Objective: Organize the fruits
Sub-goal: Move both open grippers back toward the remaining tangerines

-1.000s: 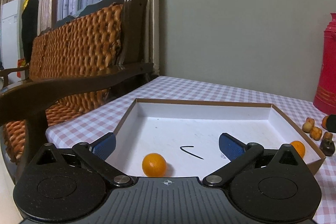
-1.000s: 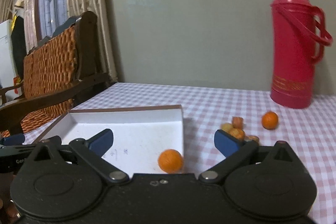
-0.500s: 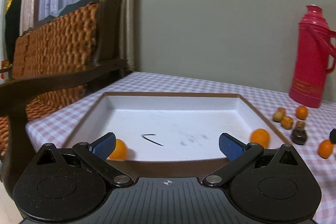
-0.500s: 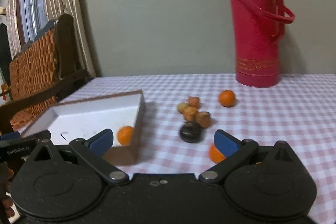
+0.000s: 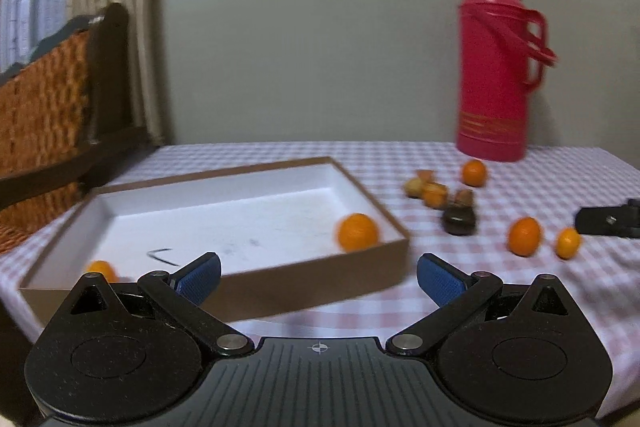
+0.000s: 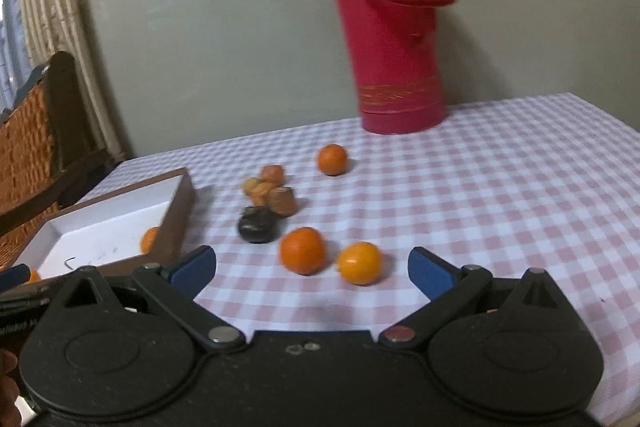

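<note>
A shallow brown box with a white inside (image 5: 248,219) lies on the checked cloth and holds two oranges (image 5: 357,231) (image 5: 102,270). My left gripper (image 5: 318,277) is open and empty, just in front of the box's near wall. My right gripper (image 6: 312,267) is open and empty, close behind two oranges (image 6: 302,250) (image 6: 359,263) on the cloth. Further off lie a dark round fruit (image 6: 258,225), a cluster of small brown fruits (image 6: 272,189) and another orange (image 6: 332,159). The box corner (image 6: 176,211) shows at the left of the right wrist view.
A red thermos (image 6: 392,27) stands at the back of the table near the grey wall. A wicker-backed wooden bench (image 5: 44,99) stands left of the table. The right gripper's tip (image 5: 608,221) shows at the right edge of the left wrist view.
Both views have swung to the right. The box slid left in view, the thermos and loose fruits came in. The right gripper moved closer to the two nearest oranges. Both grippers stayed open.
</note>
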`<state>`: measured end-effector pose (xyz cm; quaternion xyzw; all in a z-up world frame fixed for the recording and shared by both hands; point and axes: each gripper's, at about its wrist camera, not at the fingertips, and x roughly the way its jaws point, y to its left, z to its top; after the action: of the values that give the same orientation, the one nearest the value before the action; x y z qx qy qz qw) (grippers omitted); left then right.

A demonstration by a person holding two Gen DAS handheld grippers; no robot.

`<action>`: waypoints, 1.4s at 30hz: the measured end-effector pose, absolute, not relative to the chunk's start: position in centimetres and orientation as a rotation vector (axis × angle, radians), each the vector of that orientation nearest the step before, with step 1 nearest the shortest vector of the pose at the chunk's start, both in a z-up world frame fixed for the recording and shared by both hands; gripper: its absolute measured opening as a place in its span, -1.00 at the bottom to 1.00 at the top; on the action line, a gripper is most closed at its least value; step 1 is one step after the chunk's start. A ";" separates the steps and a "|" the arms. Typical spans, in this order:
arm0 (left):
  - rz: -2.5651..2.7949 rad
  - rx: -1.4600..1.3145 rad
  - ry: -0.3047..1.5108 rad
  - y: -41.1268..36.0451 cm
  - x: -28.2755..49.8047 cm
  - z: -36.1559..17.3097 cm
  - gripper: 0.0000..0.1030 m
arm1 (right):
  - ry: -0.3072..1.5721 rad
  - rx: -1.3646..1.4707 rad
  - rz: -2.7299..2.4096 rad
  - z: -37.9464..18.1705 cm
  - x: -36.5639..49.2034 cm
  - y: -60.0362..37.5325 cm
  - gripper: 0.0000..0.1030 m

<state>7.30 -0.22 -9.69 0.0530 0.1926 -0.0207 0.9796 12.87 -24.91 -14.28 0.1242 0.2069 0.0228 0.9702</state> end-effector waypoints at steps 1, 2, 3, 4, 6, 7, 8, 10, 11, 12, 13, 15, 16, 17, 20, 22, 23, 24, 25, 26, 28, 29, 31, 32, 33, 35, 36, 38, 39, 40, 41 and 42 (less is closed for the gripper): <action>-0.054 0.112 0.390 -0.7 7.2 -9.7 1.00 | 0.417 0.245 0.033 -14.3 12.8 -25.1 0.88; -0.069 0.118 0.391 -1.3 7.2 -9.8 1.00 | 0.412 0.238 0.023 -14.3 12.6 -25.3 0.87; -0.083 0.123 0.391 -1.9 7.1 -9.8 1.00 | 0.409 0.232 0.015 -14.4 12.5 -25.4 0.82; -0.096 0.125 0.392 -2.4 7.1 -9.8 1.00 | 0.409 0.223 0.012 -14.5 12.5 -25.5 0.78; -0.123 0.137 0.396 -3.3 7.0 -9.8 1.00 | 0.415 0.210 0.010 -14.6 12.4 -25.6 0.53; -0.130 0.148 0.396 -3.9 7.1 -9.7 1.00 | 0.419 0.201 0.004 -14.7 12.5 -25.7 0.45; -0.137 0.155 0.397 -4.3 7.1 -9.7 1.00 | 0.423 0.195 -0.001 -14.8 12.5 -25.8 0.36; -0.157 0.161 0.403 -5.1 7.3 -9.7 1.00 | 0.437 0.200 -0.003 -15.0 12.6 -26.2 0.31; -0.167 0.160 0.407 -5.6 7.4 -9.7 1.00 | 0.441 0.208 0.001 -15.1 12.7 -26.3 0.24; -0.175 0.159 0.410 -5.8 7.4 -9.6 1.00 | 0.444 0.213 0.004 -15.1 12.7 -26.5 0.11; -0.179 0.159 0.412 -6.1 7.5 -9.7 0.97 | 0.449 0.215 -0.001 -15.2 12.7 -26.7 0.06; -0.190 0.167 0.423 -6.9 7.8 -9.9 0.79 | 0.456 0.226 -0.009 -15.3 12.8 -27.0 -0.21; -0.200 0.170 0.436 -7.3 8.0 -9.9 0.71 | 0.460 0.236 -0.008 -15.3 12.8 -27.2 -0.27; -0.209 0.168 0.444 -7.6 8.2 -10.0 0.68 | 0.464 0.243 -0.010 -15.4 12.9 -27.4 -0.28; -0.230 0.166 0.450 -8.8 8.7 -10.1 0.57 | 0.470 0.255 0.001 -15.5 13.0 -27.6 -0.34; -0.245 0.173 0.454 -9.7 8.9 -10.1 0.45 | 0.474 0.254 0.009 -15.5 13.1 -27.6 -0.34; -0.255 0.177 0.460 -10.2 9.2 -10.2 0.28 | 0.477 0.257 0.014 -15.5 13.2 -27.6 -0.35; -0.263 0.179 0.468 -10.5 9.5 -10.3 0.19 | 0.479 0.265 0.022 -15.5 13.4 -27.6 -0.40; -0.275 0.179 0.479 -11.0 9.8 -10.3 0.10 | 0.480 0.271 0.030 -15.5 13.5 -27.6 -0.43; -0.281 0.178 0.484 -11.3 10.1 -10.4 0.08 | 0.481 0.272 0.034 -15.5 13.6 -27.6 -0.45; -0.289 0.186 0.482 -12.0 10.5 -10.6 0.00 | 0.478 0.269 0.037 -15.4 13.9 -27.5 -0.45; -0.293 0.190 0.484 -12.2 10.7 -10.6 -0.07 | 0.478 0.271 0.041 -15.4 14.1 -27.5 -0.46; -0.304 0.193 0.489 -12.6 11.1 -10.8 -0.10 | 0.480 0.273 0.048 -15.4 14.5 -27.6 -0.46; -0.303 0.198 0.488 -12.8 11.2 -10.8 -0.11 | 0.481 0.275 0.053 -15.5 14.7 -27.6 -0.46; -0.305 0.201 0.488 -13.0 11.4 -10.9 -0.13 | 0.482 0.277 0.054 -15.5 14.8 -27.6 -0.47; -0.309 0.201 0.491 -13.3 11.7 -10.9 -0.15 | 0.481 0.278 0.052 -15.5 15.1 -27.7 -0.48; -0.314 0.200 0.495 -13.4 11.9 -11.0 -0.15 | 0.483 0.281 0.052 -15.5 15.3 -27.7 -0.48; -0.322 0.205 0.499 -13.6 12.0 -11.0 -0.15 | 0.489 0.294 0.062 -15.5 15.6 -27.7 -0.48; -0.326 0.212 0.499 -13.8 12.1 -11.1 -0.15 | 0.494 0.297 0.069 -15.6 15.8 -27.7 -0.48; -0.329 0.217 0.500 -13.9 12.2 -11.1 -0.15 | 0.496 0.298 0.072 -15.6 15.9 -27.6 -0.48; -0.333 0.219 0.504 -14.0 12.3 -11.2 -0.15 | 0.499 0.295 0.074 -15.6 16.1 -27.6 -0.47; -0.336 0.219 0.508 -14.1 12.5 -11.3 -0.15 | 0.503 0.294 0.076 -15.6 16.3 -27.5 -0.46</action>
<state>12.52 -14.11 -11.26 0.1074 0.2496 -0.1652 0.9481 16.29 -27.48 -15.61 0.1447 0.2478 0.0376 0.9572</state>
